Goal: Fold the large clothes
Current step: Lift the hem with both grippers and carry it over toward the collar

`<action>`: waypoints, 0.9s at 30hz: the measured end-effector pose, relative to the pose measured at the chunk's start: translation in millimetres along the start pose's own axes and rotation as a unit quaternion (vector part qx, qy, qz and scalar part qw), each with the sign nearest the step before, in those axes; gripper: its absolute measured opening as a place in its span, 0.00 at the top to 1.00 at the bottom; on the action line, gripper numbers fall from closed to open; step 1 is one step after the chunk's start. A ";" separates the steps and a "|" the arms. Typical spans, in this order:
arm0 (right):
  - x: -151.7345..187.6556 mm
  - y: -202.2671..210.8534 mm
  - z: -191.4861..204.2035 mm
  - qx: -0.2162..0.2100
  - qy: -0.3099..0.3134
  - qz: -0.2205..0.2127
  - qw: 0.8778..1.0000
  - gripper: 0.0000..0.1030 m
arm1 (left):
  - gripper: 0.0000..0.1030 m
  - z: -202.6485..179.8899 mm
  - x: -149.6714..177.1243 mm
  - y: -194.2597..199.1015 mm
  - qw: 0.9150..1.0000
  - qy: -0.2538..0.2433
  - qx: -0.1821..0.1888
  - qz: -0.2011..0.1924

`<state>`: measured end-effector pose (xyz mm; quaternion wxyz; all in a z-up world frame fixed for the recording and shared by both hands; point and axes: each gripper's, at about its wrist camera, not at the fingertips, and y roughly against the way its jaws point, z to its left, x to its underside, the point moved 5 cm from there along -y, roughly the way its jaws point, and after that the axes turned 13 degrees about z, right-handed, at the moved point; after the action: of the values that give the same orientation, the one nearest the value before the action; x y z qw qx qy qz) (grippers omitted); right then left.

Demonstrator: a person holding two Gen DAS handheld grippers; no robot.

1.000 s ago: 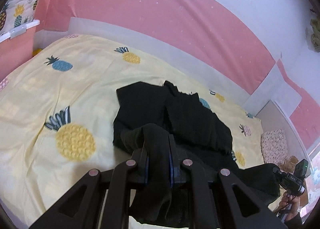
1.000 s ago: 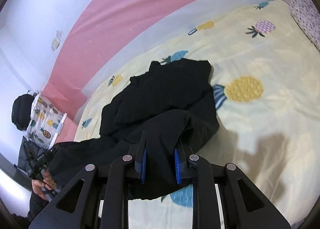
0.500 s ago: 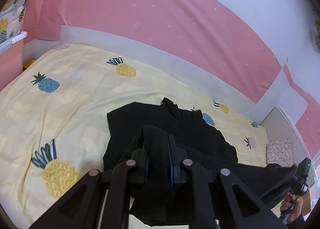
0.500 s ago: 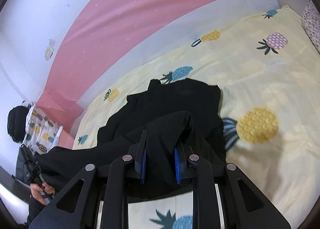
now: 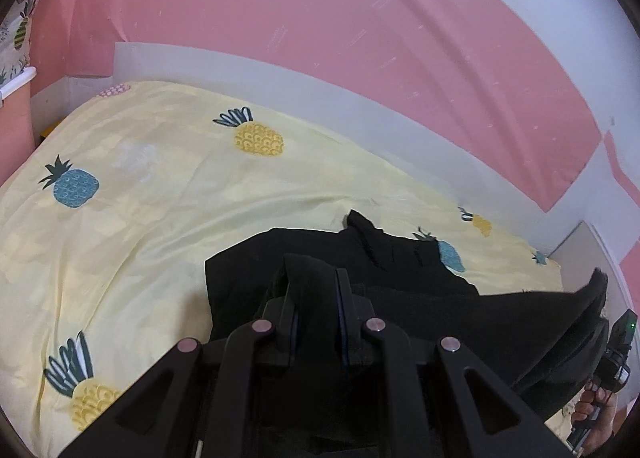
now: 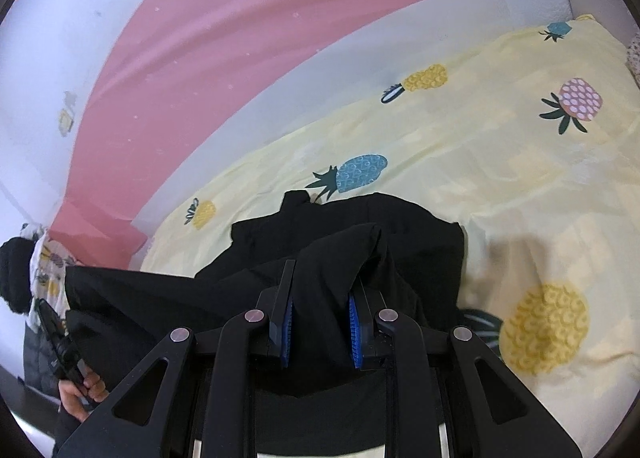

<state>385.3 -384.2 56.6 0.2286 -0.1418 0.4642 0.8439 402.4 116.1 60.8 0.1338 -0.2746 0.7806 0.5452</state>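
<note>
A large black garment (image 5: pixel 420 282) lies partly on the yellow pineapple-print bedspread (image 5: pixel 160 194) and is stretched between both grippers. My left gripper (image 5: pixel 316 306) is shut on a bunched fold of the black garment, lifted above the bed. My right gripper (image 6: pixel 320 314) is shut on another fold of the same garment (image 6: pixel 360 226). The far end of the cloth still rests on the bed. The other hand and gripper show at the right edge of the left wrist view (image 5: pixel 612 362) and at the left edge of the right wrist view (image 6: pixel 64 354).
A pink and white wall (image 5: pixel 320 18) runs behind the bed. A pineapple-print cloth on a pink cabinet (image 5: pixel 18 34) stands at the left. A floral pillow (image 6: pixel 634 54) lies at the bed's right end.
Both grippers have risen and pulled back with the garment. The view tilts up toward the wall, and less of the cloth lies spread on the bed.
</note>
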 end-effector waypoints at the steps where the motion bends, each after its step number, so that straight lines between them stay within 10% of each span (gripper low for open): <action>1: -3.4 -5.0 -0.6 0.002 -0.002 0.003 1.000 0.79 | 0.85 0.8 -2.5 -6.1 1.000 0.001 -0.002 0.003; 12: -28.4 -91.0 -29.7 0.020 -0.044 0.059 0.997 0.75 | 0.84 11.3 -21.0 -93.4 0.997 0.005 -0.041 0.061; 19: -35.4 -116.5 -40.7 0.018 -0.051 0.067 0.996 0.57 | 0.79 19.8 -26.4 -128.6 0.995 0.025 -0.028 0.092; 27: -47.5 -85.9 -29.6 -0.023 -0.004 0.013 1.000 0.29 | 0.35 29.4 -44.0 -85.3 0.998 0.019 0.043 0.030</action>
<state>471.2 -381.5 0.7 0.2158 -0.1374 0.4454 0.8580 484.5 134.0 6.0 0.1140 -0.2551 0.8138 0.5095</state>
